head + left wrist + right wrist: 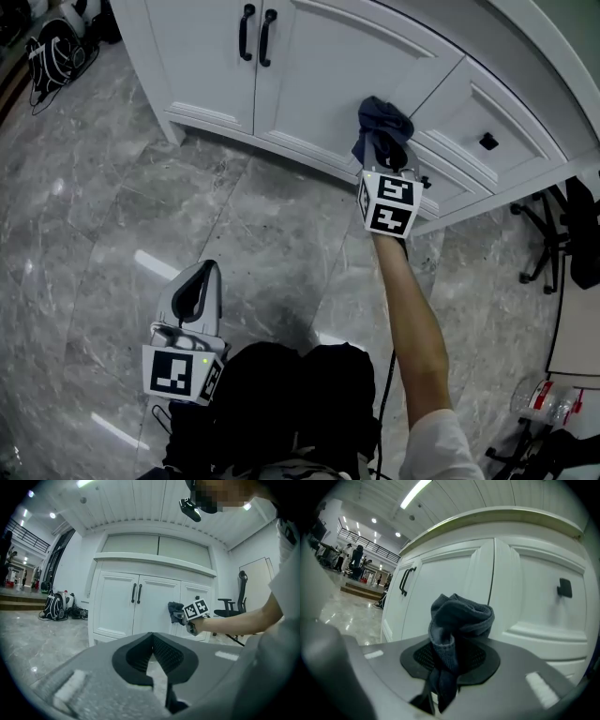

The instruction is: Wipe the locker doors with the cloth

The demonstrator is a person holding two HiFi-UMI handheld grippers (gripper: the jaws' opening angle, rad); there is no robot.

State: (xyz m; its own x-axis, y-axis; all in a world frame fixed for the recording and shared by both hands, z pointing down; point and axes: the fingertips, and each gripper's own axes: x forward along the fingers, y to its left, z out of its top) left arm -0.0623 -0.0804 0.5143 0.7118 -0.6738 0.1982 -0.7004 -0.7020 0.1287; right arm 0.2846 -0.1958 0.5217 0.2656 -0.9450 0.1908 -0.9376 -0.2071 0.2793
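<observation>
A dark blue-grey cloth (382, 131) is bunched in my right gripper (384, 148), whose jaws are shut on it. The cloth (457, 620) presses against the white locker door (352, 80), near the seam between two doors (493, 573). The same cloth (175, 611) shows from the left gripper view, held out at arm's length against the cabinet. My left gripper (199, 292) hangs low near my body, over the floor, well away from the lockers. Its dark pads (164, 654) meet with nothing between them.
White lockers with black bar handles (255, 34) run across the top; a small black knob (487, 142) sits on a right-hand door. The grey marble floor (112, 187) spreads below. An office chair (562, 230) stands at the right, bags (52, 52) at the far left.
</observation>
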